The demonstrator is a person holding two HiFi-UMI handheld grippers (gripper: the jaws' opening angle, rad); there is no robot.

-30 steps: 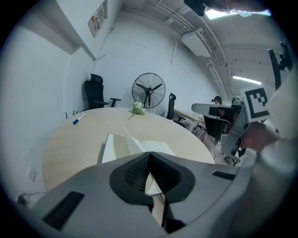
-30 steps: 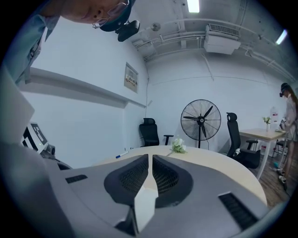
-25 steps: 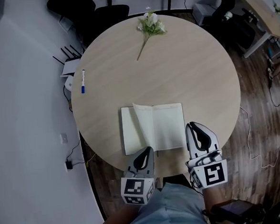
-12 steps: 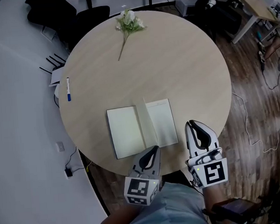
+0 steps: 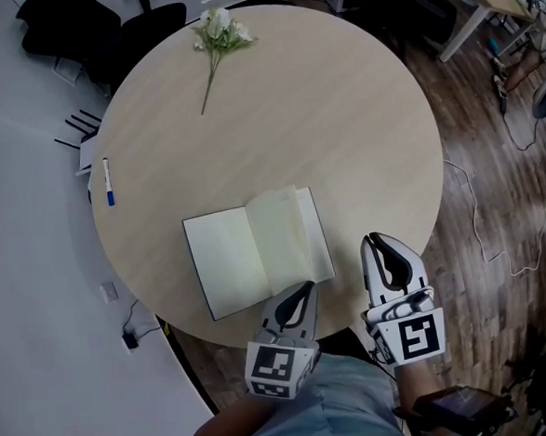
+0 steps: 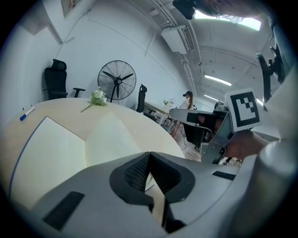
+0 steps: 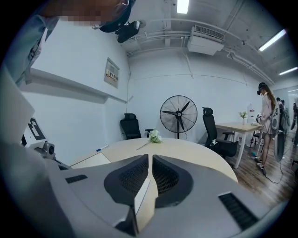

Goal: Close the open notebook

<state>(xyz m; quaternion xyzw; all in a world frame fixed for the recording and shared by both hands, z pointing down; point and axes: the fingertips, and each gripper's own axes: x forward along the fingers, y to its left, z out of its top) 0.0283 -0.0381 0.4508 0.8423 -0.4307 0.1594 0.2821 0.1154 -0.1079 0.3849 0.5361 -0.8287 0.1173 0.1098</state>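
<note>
The open notebook [image 5: 248, 256] lies near the desk's [image 5: 340, 114] near edge, spine pointing away and slightly left, spread running crosswise, with the left gripper [image 5: 303, 287] and right gripper [image 5: 377, 242] both closed, empty.

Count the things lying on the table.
3: the open notebook at the near edge, a marker at the left edge, a flower sprig at the far edge. Nothing appears hidden.

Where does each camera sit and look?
Head view: on the person's head, looking down at table and open notebook; left gripper, right gripper, shirt show.
Left gripper view: on that gripper, facing along shut jaws over the notebook; a hand shows.
Right gripper view: on that gripper, facing across the table to a fan; shut jaws show.
Both see the flowers.
</note>
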